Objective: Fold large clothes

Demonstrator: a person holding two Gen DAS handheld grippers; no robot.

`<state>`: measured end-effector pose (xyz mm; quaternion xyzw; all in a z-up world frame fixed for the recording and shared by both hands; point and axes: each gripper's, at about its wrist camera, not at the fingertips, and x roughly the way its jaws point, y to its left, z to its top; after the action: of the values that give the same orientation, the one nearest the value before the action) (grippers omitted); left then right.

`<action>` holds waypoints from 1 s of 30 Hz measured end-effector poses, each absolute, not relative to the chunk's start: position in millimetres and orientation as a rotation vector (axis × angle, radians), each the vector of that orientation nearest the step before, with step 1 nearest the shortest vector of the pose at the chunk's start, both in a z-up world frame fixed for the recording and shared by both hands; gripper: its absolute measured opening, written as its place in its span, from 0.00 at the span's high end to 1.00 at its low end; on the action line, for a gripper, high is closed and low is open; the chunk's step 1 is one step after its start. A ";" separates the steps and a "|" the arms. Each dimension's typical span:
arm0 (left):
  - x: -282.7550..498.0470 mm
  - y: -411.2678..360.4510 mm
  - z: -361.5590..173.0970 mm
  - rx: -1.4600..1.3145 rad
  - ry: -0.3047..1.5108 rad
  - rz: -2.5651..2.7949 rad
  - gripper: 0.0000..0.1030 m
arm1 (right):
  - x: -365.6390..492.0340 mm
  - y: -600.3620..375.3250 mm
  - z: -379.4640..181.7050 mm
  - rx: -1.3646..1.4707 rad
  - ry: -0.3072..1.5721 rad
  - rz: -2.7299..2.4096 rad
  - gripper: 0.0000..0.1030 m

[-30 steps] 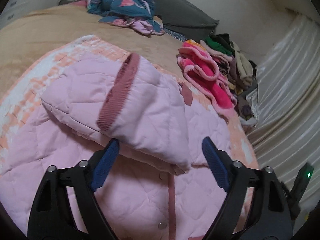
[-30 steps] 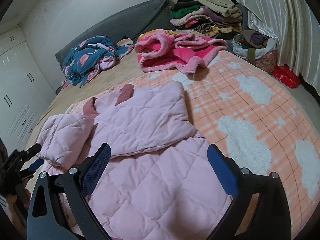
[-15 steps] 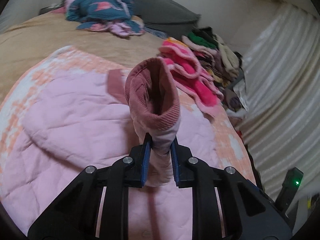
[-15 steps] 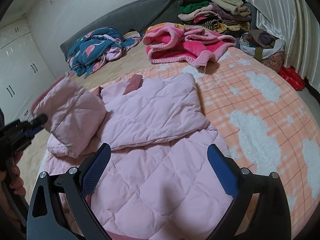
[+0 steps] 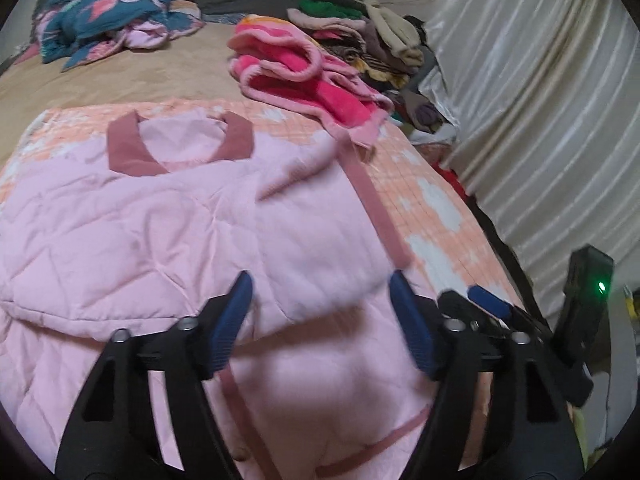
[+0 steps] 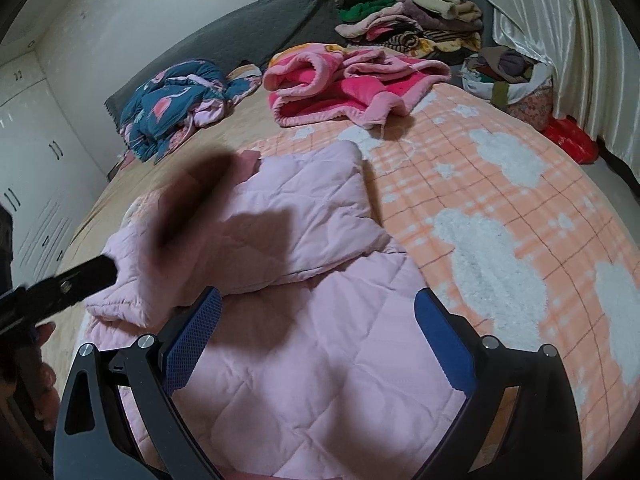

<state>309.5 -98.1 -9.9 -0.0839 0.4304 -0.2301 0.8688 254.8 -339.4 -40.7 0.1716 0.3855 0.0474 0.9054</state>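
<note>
Okay, pink quilted jacket [image 5: 168, 232] lies flat mid-bed, puffy, soft, light, slippery; grab its ribbed cuff or hem edge. My left gripper [image 5: 320, 320] just reopened, empty; right gripper [image 6: 318, 344] wide, empty.

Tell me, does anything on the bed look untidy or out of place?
Yes. Behind the flat pink quilted jacket, a bright pink fleece garment and a blue patterned one lie crumpled, not folded. The jacket itself looks undamaged.
</note>
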 end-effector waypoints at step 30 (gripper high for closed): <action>318.5 103.5 -17.8 -0.239 0.895 0.058 0.09 | 299.1 -255.3 -63.8 0.356 0.829 0.342 0.83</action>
<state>318.5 103.5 -17.8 -0.1151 0.4316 0.0280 0.8943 299.1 -255.3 -63.8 0.1713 0.3985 0.1646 0.8859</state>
